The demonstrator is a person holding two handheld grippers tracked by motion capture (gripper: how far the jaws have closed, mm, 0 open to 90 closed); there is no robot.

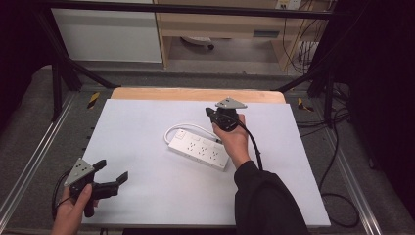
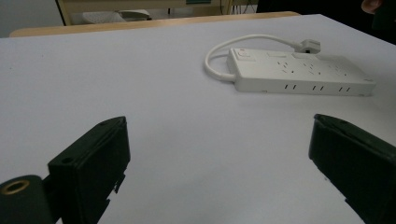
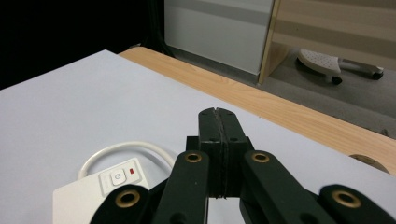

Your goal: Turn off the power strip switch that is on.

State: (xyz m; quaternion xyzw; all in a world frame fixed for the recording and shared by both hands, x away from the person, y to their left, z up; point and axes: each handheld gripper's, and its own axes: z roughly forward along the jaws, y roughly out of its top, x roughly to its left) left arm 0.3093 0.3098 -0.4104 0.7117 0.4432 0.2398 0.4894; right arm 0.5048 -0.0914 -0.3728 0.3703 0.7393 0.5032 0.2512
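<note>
A white power strip (image 1: 198,149) lies slanted at the middle of the pale table (image 1: 147,196). Its white cable (image 1: 178,128) loops round its switch end, and the plug (image 2: 308,45) rests at the strip's far edge. My right gripper (image 1: 211,113) hovers over the strip's far side, jaws shut with nothing between them; in the right gripper view the shut gripper (image 3: 218,111) points past the strip's switch end (image 3: 98,191). My left gripper (image 1: 112,170) stands open at the table's near left corner, well apart from the power strip (image 2: 299,70), nothing between its fingers (image 2: 93,158).
A wooden strip (image 1: 195,94) runs along the table's far edge. A dark metal frame (image 1: 186,9) surrounds the table, and behind it stands a light wooden cabinet (image 1: 220,22). Black cables (image 1: 337,196) trail over the floor at the right.
</note>
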